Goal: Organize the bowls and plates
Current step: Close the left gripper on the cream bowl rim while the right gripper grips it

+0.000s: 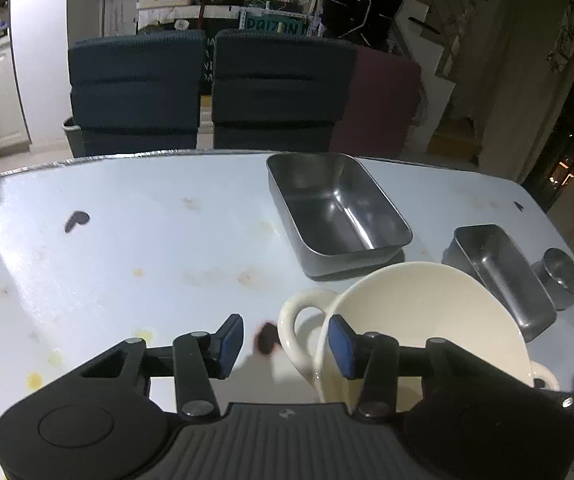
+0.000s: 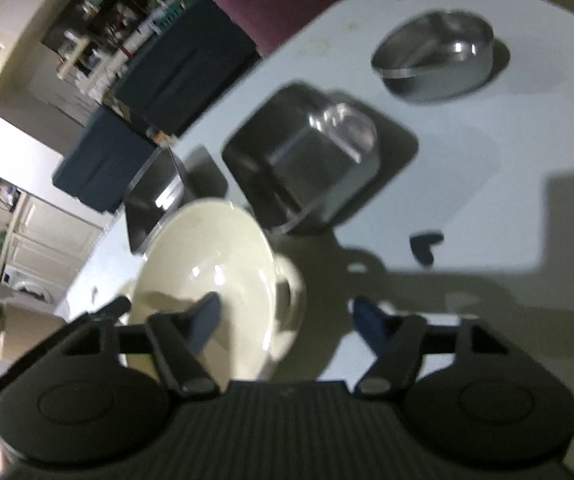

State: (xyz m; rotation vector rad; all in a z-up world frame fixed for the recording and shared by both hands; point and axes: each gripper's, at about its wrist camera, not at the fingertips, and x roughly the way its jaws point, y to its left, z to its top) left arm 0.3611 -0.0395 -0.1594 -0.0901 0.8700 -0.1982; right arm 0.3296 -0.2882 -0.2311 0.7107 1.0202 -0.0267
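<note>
Cream two-handled bowl [image 1: 419,320] sits on the surface [image 1: 127,248]; left tongs [image 1: 285,346] and right tongs [image 2: 285,320] each straddle a handle, part-open, pads not yet gripping, apparently for a two-handed lift.

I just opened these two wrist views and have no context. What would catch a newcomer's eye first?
The cream bowl with two loop handles, close in front of both grippers: the left gripper straddles one handle and the right gripper the other, with no pad pressing yet. Behind it on the pale stained table stand steel containers, the biggest a rectangular tray.
</note>
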